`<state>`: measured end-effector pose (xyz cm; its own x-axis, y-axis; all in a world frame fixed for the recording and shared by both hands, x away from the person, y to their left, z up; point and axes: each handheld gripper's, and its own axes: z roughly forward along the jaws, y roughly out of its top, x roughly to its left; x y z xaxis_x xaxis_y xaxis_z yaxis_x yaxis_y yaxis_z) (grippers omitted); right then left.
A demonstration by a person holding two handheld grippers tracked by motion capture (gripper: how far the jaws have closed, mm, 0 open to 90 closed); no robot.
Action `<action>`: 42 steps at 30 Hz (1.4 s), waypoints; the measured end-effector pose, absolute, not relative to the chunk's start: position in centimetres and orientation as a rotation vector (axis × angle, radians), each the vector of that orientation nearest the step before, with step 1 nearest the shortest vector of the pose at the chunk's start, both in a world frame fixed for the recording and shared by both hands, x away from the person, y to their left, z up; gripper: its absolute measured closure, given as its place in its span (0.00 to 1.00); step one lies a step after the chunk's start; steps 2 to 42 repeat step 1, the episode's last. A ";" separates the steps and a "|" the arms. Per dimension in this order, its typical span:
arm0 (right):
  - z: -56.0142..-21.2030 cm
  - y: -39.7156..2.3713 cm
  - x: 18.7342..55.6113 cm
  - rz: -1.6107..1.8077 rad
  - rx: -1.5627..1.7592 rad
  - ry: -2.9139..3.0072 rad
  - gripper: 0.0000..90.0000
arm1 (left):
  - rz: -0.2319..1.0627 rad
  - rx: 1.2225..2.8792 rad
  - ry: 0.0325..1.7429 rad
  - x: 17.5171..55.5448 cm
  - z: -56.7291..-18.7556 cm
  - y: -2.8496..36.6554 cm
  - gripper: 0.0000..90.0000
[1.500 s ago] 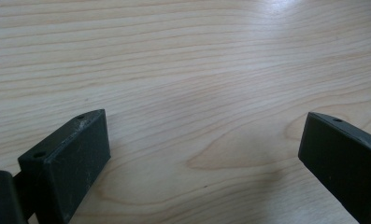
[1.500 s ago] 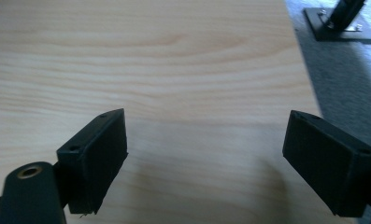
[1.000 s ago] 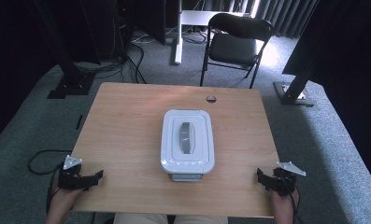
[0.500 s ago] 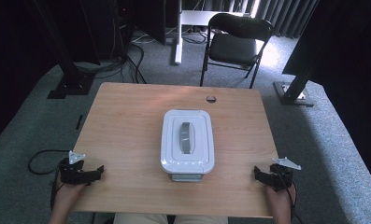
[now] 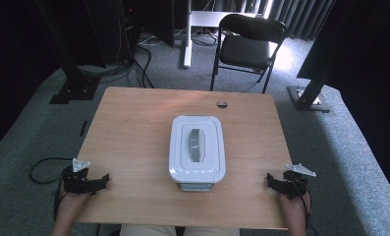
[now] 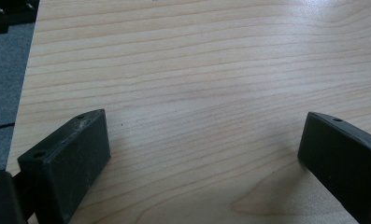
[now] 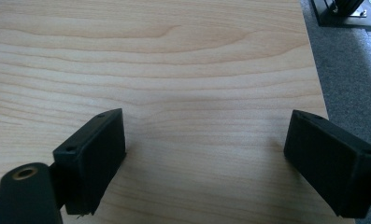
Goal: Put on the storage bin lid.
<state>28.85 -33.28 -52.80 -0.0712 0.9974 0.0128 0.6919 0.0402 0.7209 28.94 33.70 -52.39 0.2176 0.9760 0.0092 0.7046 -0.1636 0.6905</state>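
Note:
A white lidded box (image 5: 197,155) with a grey handle on its lid lies in the middle of the wooden table (image 5: 133,132). My left gripper (image 5: 104,179) rests at the table's near left corner, jaws wide apart over bare wood. My right gripper (image 5: 270,180) sits at the near right corner, also open with nothing between its jaws. In the left gripper view the left gripper (image 6: 202,149) frames plain tabletop. In the right gripper view the right gripper (image 7: 206,144) does the same, close to the table's right edge. Both grippers are well apart from the box.
A small round grommet (image 5: 222,104) is set in the table near its far edge. A black folding chair (image 5: 246,46) stands beyond the table. Black stand bases (image 5: 74,91) sit on the grey carpet at left and right. A cable (image 5: 42,169) trails by the left hand.
Both grippers have shifted slightly inward and forward along the table's near edge. The box has not moved.

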 end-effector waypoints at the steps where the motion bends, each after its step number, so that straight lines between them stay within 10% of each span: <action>1: -52.8 -33.3 28.8 0.786 1.700 1.817 0.14 | 0.630 1.938 1.547 28.9 -52.4 33.7 0.03; 42: -52.8 -33.3 28.8 0.786 1.700 1.817 0.14 | 0.630 1.938 1.547 28.9 -52.4 33.7 0.03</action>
